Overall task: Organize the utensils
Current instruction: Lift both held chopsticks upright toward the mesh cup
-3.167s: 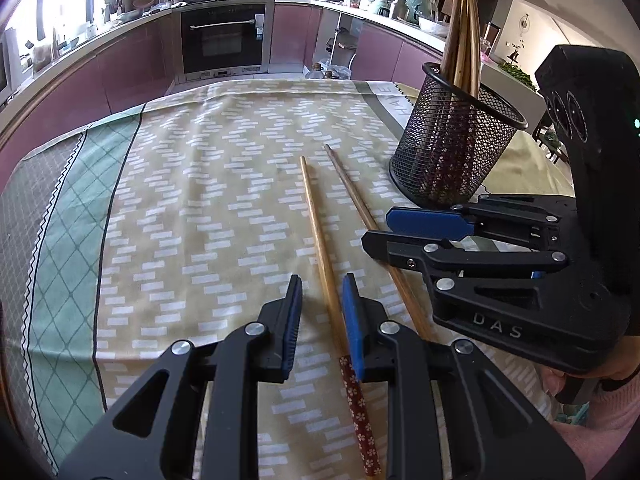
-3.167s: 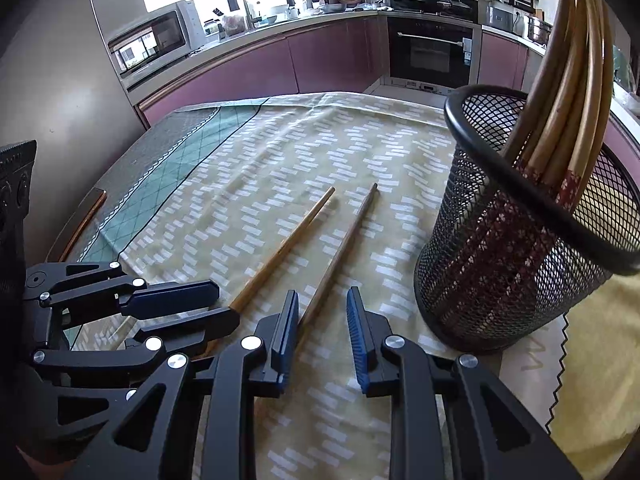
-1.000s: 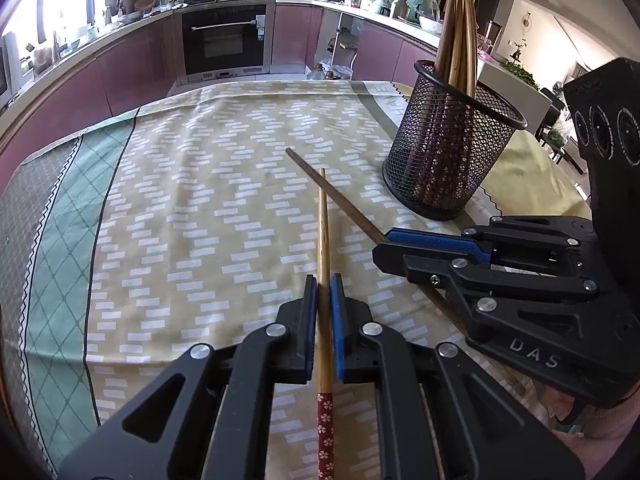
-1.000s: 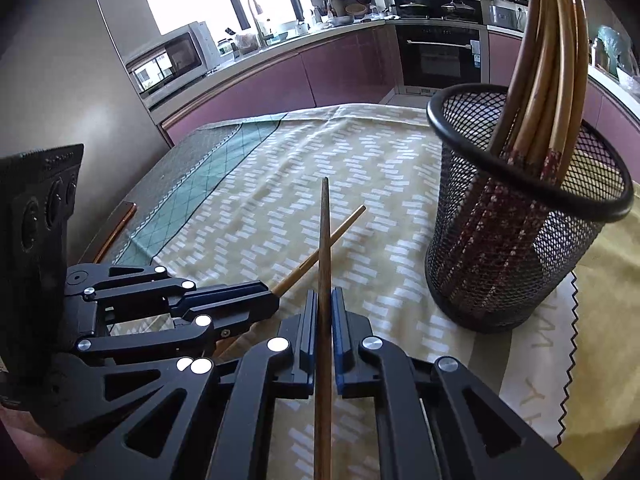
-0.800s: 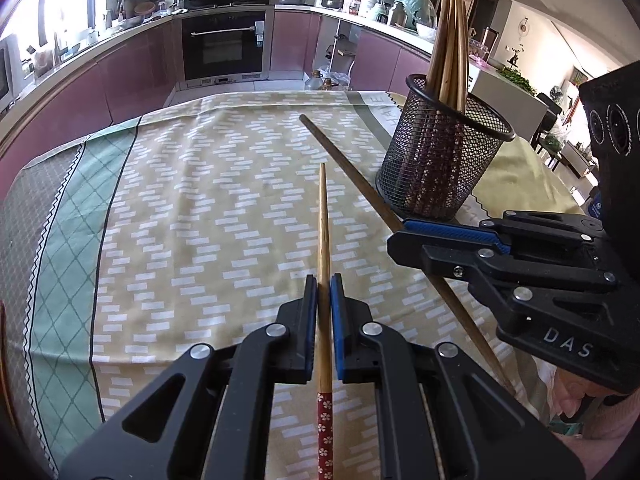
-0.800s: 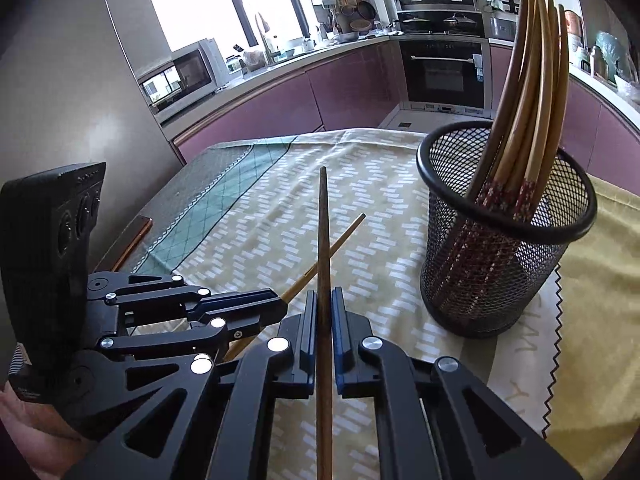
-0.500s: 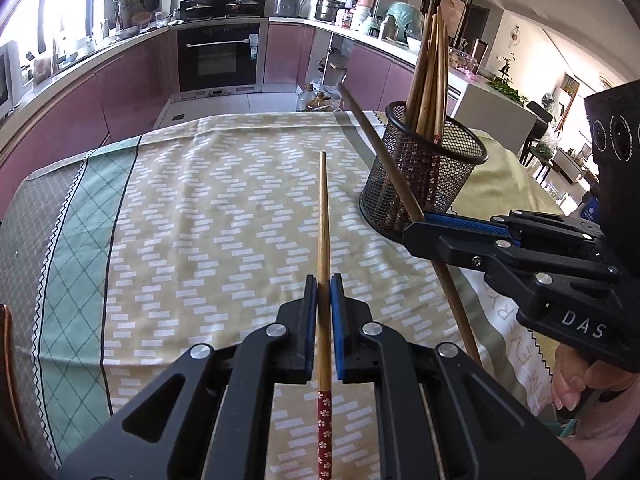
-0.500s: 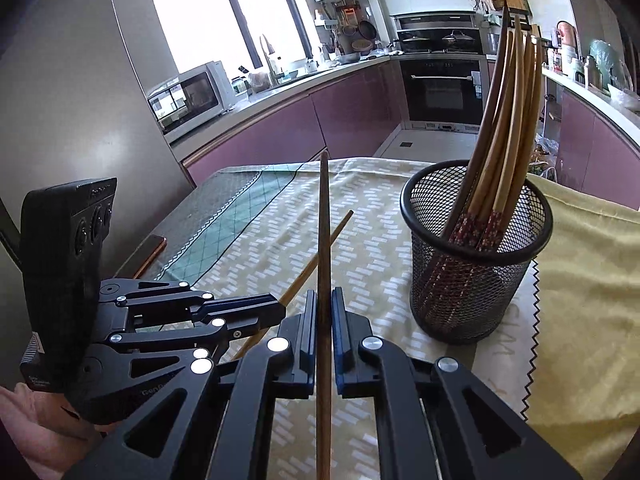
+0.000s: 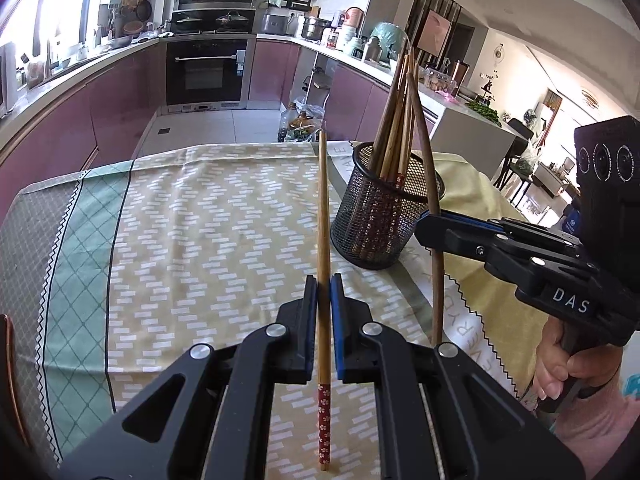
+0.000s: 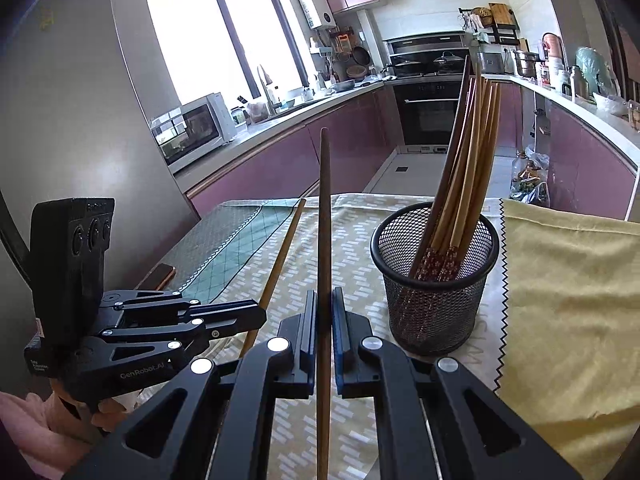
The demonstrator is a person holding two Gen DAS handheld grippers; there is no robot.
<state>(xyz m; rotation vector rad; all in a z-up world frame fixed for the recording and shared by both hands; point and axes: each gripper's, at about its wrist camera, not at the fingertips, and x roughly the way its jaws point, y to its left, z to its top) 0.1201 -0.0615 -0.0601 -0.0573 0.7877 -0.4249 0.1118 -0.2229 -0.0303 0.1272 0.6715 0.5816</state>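
Right, both tongs clamp a chopstick point(image 9: 324, 216) each beside the mesh holder point(image 9: 384, 216); light, stiff, slippery, so grip mid-shaft.

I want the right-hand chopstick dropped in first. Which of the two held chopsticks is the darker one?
The dark brown chopstick clamped in the right gripper; the left gripper holds a paler chopstick with a red flowered end.

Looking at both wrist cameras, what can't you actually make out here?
- Right wrist view: the right gripper holds a chopstick whose lower end is cut off by the frame edge.
- Both views: the count of chopsticks in the mesh holder; they overlap.
- Left wrist view: counter items are too small.
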